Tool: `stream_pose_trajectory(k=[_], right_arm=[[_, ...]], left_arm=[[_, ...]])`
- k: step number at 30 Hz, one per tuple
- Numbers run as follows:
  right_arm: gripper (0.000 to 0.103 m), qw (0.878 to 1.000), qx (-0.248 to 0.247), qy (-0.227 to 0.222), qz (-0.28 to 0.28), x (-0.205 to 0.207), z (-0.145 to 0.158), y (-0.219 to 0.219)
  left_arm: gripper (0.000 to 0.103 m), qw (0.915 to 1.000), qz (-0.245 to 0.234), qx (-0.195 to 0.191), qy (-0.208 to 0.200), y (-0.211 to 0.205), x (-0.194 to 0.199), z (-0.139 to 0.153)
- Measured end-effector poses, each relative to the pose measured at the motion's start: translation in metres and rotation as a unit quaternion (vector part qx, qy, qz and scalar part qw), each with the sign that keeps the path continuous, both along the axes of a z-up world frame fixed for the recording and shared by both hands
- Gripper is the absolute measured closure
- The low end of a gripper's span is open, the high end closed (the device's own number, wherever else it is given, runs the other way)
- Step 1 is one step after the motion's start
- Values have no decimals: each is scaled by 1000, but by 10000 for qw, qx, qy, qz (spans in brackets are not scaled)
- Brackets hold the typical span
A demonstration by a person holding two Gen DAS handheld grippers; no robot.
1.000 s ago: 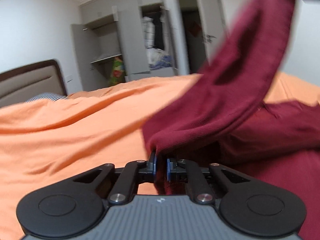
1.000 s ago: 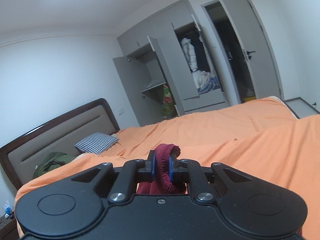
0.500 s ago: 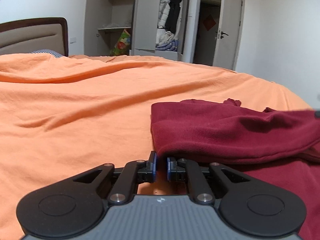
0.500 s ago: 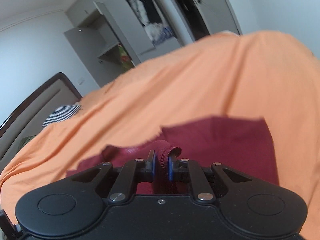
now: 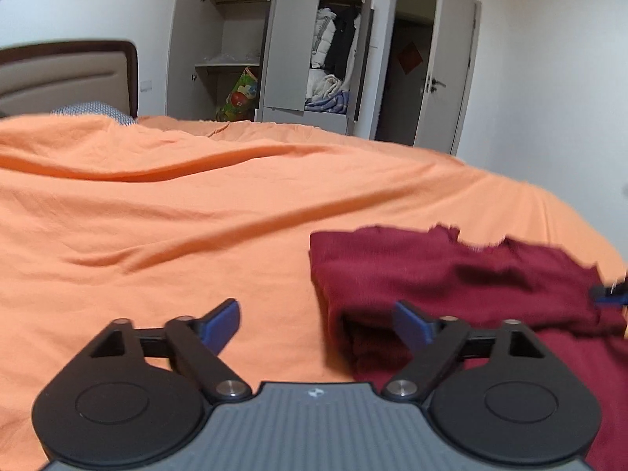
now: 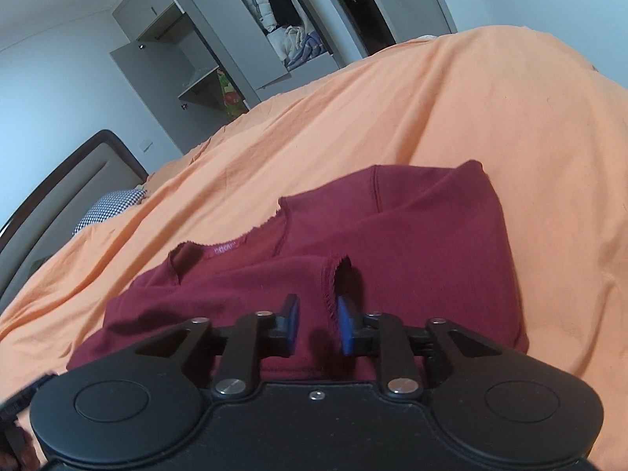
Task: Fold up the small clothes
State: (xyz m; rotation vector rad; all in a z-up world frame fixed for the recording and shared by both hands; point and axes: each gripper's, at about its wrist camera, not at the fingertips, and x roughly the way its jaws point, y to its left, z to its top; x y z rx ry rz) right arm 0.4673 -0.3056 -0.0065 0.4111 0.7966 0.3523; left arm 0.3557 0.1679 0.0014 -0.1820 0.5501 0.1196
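My left gripper (image 5: 316,324) gapes wide; my right gripper (image 6: 317,327) stands apart, sleeve cuff (image 6: 333,274) loose between. The maroon top (image 6: 412,235) lies on the orange bedspread (image 5: 196,216), sleeve seemingly folded across; more folds remain.

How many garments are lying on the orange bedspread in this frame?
1: a dark red knit top, partly folded on the orange bedspread, just ahead of both open grippers, left gripper and right gripper. Anything beneath it would be hidden.
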Motion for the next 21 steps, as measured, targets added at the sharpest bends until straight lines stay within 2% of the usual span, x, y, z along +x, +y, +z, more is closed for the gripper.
stream_pose_trajectory(k=[1,4,7,9,12,13,14,15,16,17,19,21], right_arm=[[62,10000,22,14,19,0,-1,-1],[57,10000,69,44,14,1,-4,-1],[49,10000,41,46,16,3,-5,1],[48,10000,-25,32,40,6,-6,4],[48,9998,-181,-8,68,9,-8,10],[50,9997,-246,-40,80,10,-9,13],[52,9994,-316,-75,88,11,-9,15],[58,9991,-400,-115,98,11,-10,19],[69,9987,-469,-155,118,11,-10,22],[75,9983,-534,-190,141,11,-10,24],[88,9974,-627,-289,191,8,-8,29],[89,9962,-715,-428,232,4,-4,33]], left_arm=[[10,9999,26,-123,17,4,7,1],[6,9988,-31,-478,99,17,37,-1],[6,9969,-11,-685,385,26,76,-14],[8,9954,1,-798,531,30,96,-24],[25,9913,-24,-1087,741,35,118,-38],[41,9893,-22,-1220,799,36,122,-42],[65,9878,-59,-1324,821,36,126,-44],[81,9869,-146,-1388,806,35,129,-44],[92,9871,-166,-1387,777,33,130,-42],[97,9891,-129,-1302,683,30,128,-38],[98,9949,-73,-964,287,21,120,-27],[99,9986,-47,-502,-130,10,109,-13]])
